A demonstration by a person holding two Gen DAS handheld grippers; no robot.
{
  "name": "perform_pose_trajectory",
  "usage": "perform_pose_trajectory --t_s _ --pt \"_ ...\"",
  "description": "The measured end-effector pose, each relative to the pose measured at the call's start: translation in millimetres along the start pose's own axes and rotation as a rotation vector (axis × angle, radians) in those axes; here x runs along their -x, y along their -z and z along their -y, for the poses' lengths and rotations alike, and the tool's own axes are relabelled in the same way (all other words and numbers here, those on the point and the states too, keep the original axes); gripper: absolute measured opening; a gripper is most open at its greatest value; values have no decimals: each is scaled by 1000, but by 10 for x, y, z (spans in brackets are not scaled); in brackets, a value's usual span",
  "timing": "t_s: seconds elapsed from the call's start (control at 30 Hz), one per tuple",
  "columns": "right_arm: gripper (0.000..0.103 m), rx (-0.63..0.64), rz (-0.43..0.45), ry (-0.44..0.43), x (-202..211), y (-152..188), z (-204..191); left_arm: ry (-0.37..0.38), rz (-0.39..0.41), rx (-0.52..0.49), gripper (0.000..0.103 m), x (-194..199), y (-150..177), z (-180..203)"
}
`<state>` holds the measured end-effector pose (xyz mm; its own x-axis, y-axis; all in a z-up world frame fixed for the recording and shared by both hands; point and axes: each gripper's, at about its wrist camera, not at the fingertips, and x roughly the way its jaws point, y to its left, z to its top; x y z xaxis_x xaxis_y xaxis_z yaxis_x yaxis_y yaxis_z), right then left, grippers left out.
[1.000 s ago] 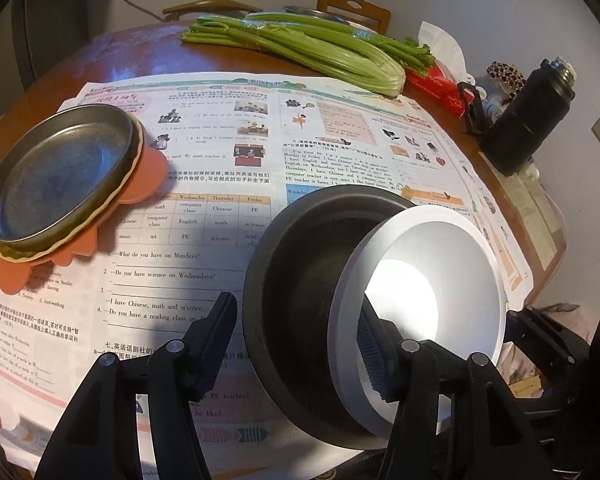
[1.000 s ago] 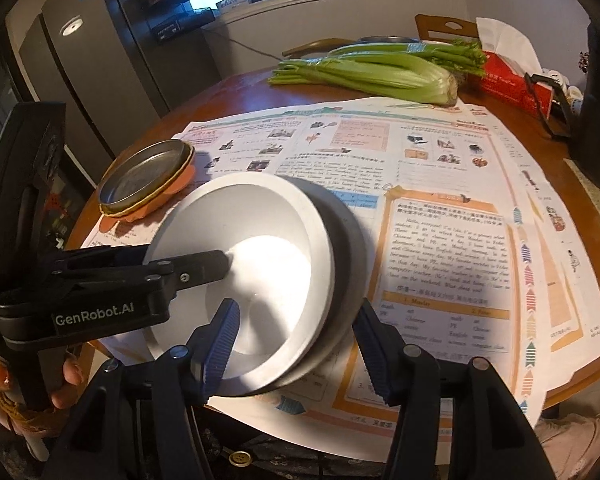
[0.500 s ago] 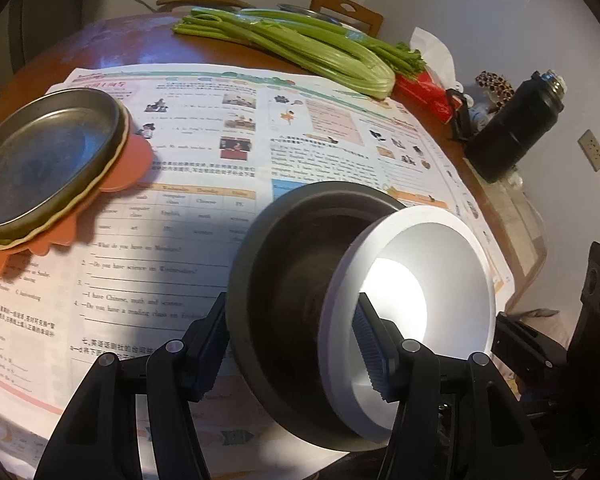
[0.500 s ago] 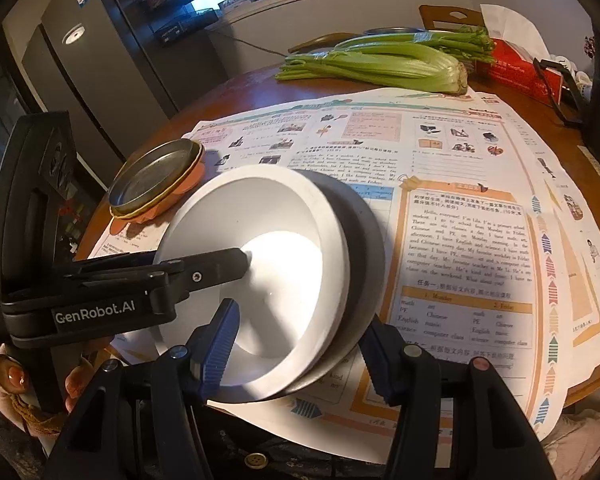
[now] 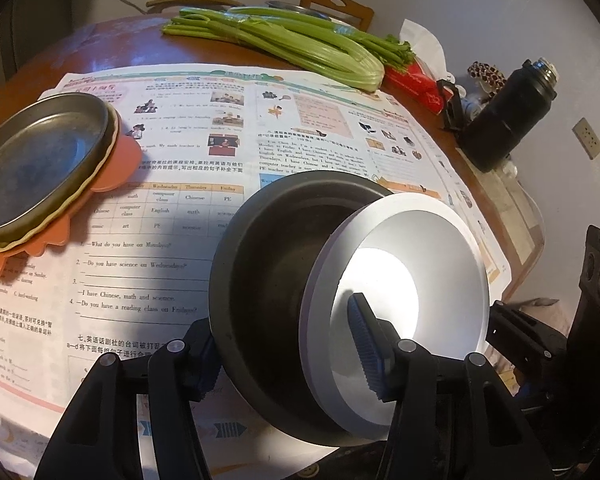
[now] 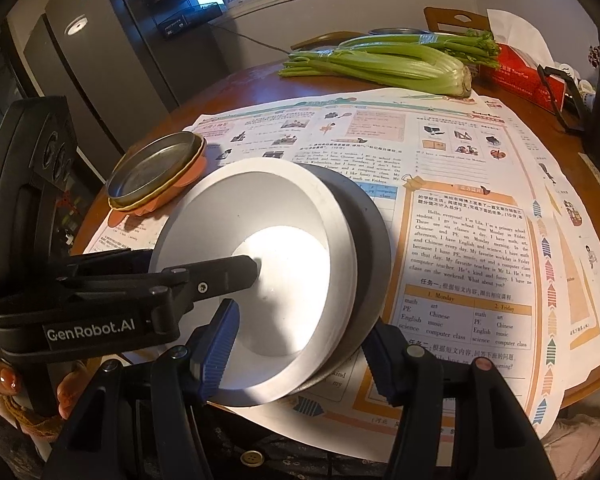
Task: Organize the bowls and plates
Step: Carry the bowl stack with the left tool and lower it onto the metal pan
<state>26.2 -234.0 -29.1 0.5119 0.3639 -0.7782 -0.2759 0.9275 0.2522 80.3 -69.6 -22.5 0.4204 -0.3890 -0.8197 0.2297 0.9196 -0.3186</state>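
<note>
Barely changed from a second back: white bowl [image 5: 420, 264] nested aslant in dark bowl [image 5: 268, 280] over the paper's [image 5: 140, 264] near edge, left claw [image 5: 284, 340] clamped across both walls, right claw [image 6: 302, 320] astride the rim, grip unclear; set-down likely next.

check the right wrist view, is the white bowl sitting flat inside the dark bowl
No, the white bowl is tilted, its rim riding up over one side of the dark bowl.

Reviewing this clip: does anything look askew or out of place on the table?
The white bowl sits tilted and off-centre inside the dark bowl, not nested flat. A celery bunch lies on the table's far side, apart from the dishes. Nothing looks spilled or damaged.
</note>
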Motion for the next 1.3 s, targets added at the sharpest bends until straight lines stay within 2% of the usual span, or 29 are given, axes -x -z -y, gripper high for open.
perform_pose_trajectory --t_s 0.47,0.7,0.93,1.07,1.3 --pt "60 33 6 -13 28 -70 -160 -20 43 13 59 180 -4 -88" --pt "60 72 26 -17 68 -207 -335 -28 93 30 59 421 -80 -226" --pt "60 138 72 -33 96 -564 -678 -58 176 48 60 815 -328 -501" --pt "60 184 94 -59 28 -859 -960 -92 218 67 60 1040 -521 -780" --pt "60 214 73 -90 -334 -1223 -1326 -145 221 97 60 1088 -749 -1280"
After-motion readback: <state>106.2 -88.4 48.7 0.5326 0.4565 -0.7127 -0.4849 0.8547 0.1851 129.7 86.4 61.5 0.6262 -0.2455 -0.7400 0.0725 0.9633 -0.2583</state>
